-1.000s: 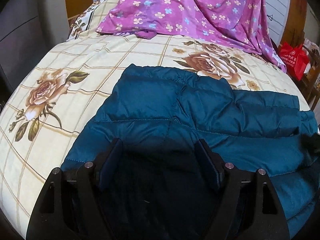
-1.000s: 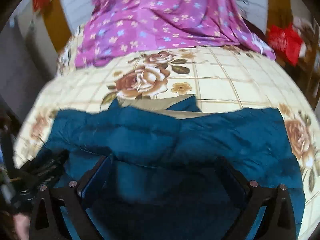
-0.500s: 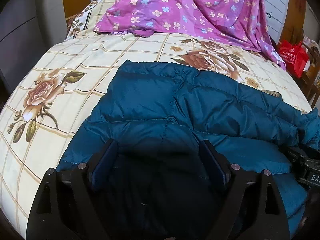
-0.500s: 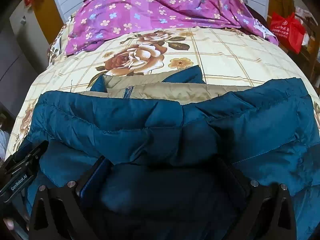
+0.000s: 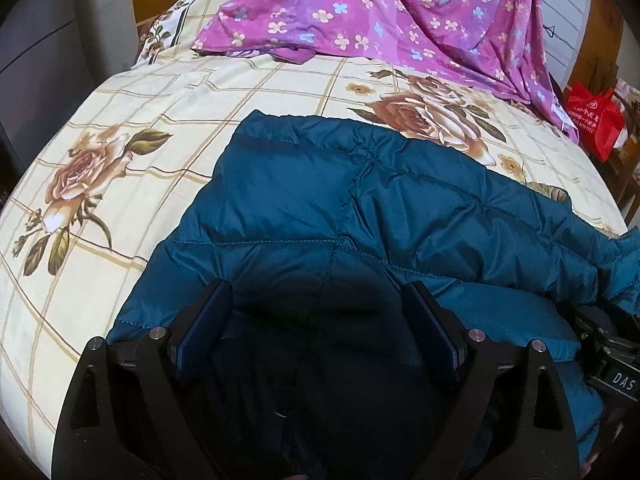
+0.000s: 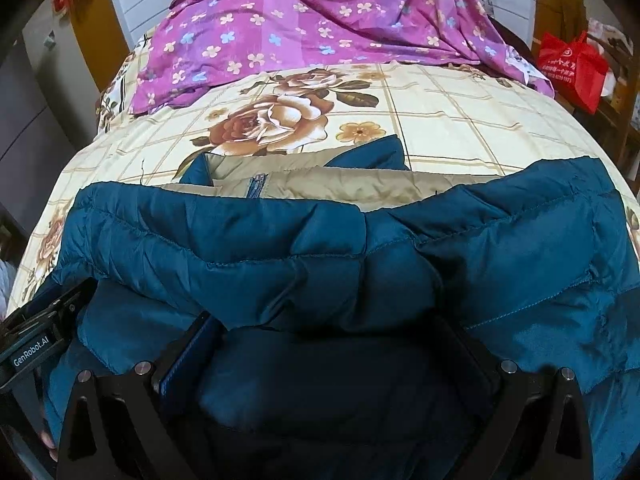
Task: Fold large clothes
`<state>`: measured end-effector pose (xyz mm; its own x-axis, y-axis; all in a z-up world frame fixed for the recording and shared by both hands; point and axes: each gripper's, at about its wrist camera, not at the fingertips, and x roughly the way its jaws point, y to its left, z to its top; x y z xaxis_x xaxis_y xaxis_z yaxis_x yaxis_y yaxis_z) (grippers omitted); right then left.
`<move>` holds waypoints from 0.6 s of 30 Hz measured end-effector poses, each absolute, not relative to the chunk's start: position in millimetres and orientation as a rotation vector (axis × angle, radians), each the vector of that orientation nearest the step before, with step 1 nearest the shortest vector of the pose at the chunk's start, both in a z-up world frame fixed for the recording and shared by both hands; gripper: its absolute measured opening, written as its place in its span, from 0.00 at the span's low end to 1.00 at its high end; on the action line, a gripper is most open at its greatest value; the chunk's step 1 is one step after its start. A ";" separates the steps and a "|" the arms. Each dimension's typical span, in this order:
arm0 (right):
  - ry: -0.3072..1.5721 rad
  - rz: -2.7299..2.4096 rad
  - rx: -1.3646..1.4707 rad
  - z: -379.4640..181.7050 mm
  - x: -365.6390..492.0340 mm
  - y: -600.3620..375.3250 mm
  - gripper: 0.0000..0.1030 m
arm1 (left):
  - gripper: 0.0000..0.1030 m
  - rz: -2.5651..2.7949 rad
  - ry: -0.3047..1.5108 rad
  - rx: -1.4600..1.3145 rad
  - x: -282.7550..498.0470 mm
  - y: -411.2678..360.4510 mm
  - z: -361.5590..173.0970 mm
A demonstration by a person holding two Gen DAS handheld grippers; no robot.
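A teal quilted down jacket [image 5: 360,200] lies folded across the flowered bedsheet [image 5: 120,140]. My left gripper [image 5: 318,316] hangs just over its near edge. The jaws are opening and stand wide, with jacket fabric below and between them and the pads clear of it. In the right wrist view a puffy fold of the jacket [image 6: 280,248] drapes over the tips of my right gripper [image 6: 328,344], whose fingers stand wide apart and open. Beige lining [image 6: 360,188] with a zip shows behind the fold. Each gripper's body shows at the edge of the other's view.
A purple floral cloth [image 5: 380,12] covers the far end of the bed. A red bag [image 6: 572,68] stands beside the bed at the far right. Dark furniture stands off the bed's left side. Bare sheet lies left of the jacket and beyond it.
The left jaws have spread wider. The jacket's upper layer has settled lower and flatter, baring more beige lining in the right wrist view. The right gripper has sunk towards the jacket.
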<state>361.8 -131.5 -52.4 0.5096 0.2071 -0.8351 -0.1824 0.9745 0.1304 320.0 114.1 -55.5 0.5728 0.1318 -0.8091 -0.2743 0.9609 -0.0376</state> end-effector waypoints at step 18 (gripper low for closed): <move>0.902 0.193 -0.005 5.4 321.5 -205.9 1.00 | 0.87 0.128 0.938 -0.105 288.6 163.0 -34.1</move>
<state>321.5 -205.9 5.4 0.6040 0.1643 -0.7798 -0.1685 0.9827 0.0765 288.6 163.0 -34.1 0.5845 0.0634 -0.8089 -0.1551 0.9873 -0.0347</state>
